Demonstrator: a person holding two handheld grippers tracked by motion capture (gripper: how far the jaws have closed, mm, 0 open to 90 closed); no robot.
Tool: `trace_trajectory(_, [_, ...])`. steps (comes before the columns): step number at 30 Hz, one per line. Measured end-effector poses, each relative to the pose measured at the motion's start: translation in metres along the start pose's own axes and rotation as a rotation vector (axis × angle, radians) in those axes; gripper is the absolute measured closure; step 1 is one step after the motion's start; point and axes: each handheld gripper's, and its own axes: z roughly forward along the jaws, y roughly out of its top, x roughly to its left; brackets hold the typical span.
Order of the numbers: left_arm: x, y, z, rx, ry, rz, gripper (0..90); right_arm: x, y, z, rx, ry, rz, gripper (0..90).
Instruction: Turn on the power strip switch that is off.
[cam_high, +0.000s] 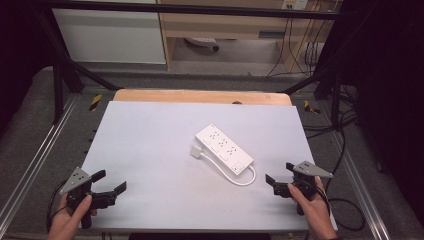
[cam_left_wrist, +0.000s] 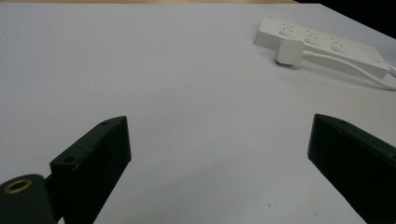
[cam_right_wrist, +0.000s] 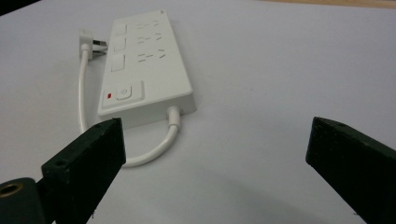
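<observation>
- Power strip (cam_high: 224, 149), white, is lying flat near the middle of the white counter (cam_high: 150, 150) in the high view, angled so its far end is pointing up-left and its switch end is pointing toward your right hand.
- Its white cable (cam_high: 245, 179) is looping out from the near end and curling back along the strip's left side, and the white plug (cam_high: 196, 151) is resting on the counter just beside the strip's left edge.
- Your left tongs (cam_high: 109, 181) are sitting at the near left corner of the counter, gripped in your left hand (cam_high: 70, 222), jaws standing apart with nothing between them, well apart from the strip.
- Your right tongs (cam_high: 280, 173) are waiting at the near right edge in your right hand (cam_high: 312, 205), jaws spread and empty, near the cable loop but not touching it.
- From the left gripper view, your left tongs (cam_left_wrist: 219, 140) are gaping wide over bare counter; the power strip (cam_left_wrist: 327, 46) is lying at the upper right, with the plug (cam_left_wrist: 289, 51) sitting in front of it.
- From the right gripper view, your right tongs (cam_right_wrist: 215, 140) are standing wide open; the power strip (cam_right_wrist: 144, 65) is lying ahead and left, switch end nearest, and the cable (cam_right_wrist: 154, 149) is bending just beside the left jaw.
</observation>
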Motion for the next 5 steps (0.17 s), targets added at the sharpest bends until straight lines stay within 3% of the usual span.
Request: trace_trajectory(5, [-0.001, 0.000, 0.001, 0.002, -0.003, 0.001, 6.0, 0.004, -0.003, 0.013, 0.051, 0.000, -0.024, 5.0])
